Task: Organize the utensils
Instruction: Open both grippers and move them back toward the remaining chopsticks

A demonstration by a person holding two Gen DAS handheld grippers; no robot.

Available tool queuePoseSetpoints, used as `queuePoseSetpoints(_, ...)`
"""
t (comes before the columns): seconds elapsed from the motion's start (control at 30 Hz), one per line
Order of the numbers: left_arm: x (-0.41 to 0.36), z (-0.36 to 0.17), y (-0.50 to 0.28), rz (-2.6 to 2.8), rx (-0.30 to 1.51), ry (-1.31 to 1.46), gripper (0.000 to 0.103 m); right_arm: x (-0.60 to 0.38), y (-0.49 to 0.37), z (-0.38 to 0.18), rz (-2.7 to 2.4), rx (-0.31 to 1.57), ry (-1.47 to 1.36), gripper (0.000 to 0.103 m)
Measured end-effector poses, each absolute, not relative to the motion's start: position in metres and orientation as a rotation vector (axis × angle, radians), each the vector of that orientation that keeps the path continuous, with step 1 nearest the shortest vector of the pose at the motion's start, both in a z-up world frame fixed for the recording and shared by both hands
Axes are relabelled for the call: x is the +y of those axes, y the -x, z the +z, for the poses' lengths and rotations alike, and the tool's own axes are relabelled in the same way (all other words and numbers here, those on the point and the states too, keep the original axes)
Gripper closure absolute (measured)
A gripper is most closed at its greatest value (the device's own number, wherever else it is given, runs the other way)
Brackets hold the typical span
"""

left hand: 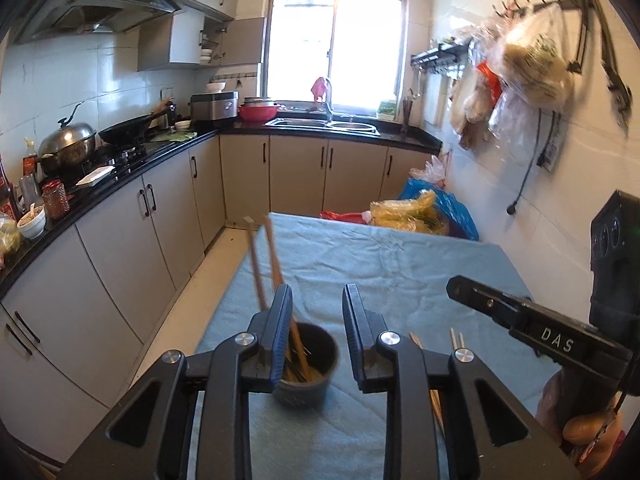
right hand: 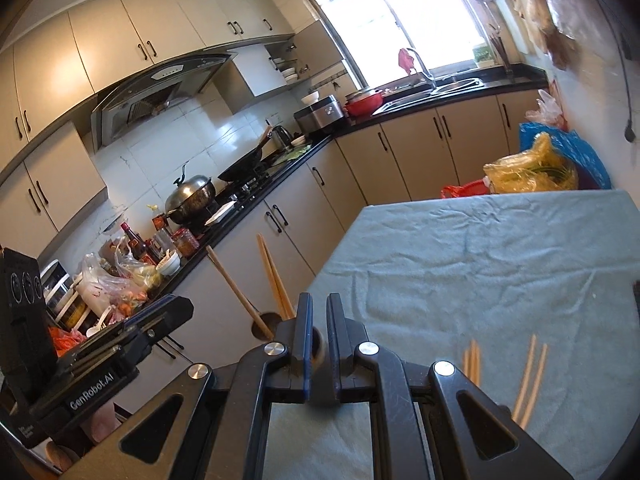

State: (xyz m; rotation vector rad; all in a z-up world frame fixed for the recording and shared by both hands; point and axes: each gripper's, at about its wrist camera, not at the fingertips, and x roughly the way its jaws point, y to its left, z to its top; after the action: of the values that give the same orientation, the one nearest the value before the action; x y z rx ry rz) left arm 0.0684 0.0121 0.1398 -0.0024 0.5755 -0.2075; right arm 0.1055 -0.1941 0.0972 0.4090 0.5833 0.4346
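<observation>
A dark round holder cup [left hand: 308, 372] stands on the blue-cloth table [left hand: 380, 264] with several wooden chopsticks [left hand: 272, 256] leaning out of it. My left gripper [left hand: 316, 320] is open, just above and around the cup. More chopsticks [left hand: 434, 400] lie on the cloth to its right, partly hidden. My right gripper [right hand: 316, 320] is nearly closed with a narrow gap, empty, close to the cup [right hand: 268, 326]; chopsticks [right hand: 272, 276] rise from the cup. Loose chopsticks [right hand: 528, 380] lie blurred on the cloth at right.
The right gripper's body [left hand: 532, 328] reaches in from the right. Kitchen counter [left hand: 120, 176] with wok, pots and bottles runs along the left. Plastic bags [left hand: 416, 212] sit beyond the table's far edge. Bags hang on the right wall [left hand: 528, 64].
</observation>
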Motion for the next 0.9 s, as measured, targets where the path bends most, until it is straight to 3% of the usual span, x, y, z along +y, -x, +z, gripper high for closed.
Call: queuePoseSetpoints(0.9,-0.072,0.038,-0.038,-0.269,0.775,-0.152,0.076,-0.302,-0.043,0.013,0.290,0.670,-0.587,0.086)
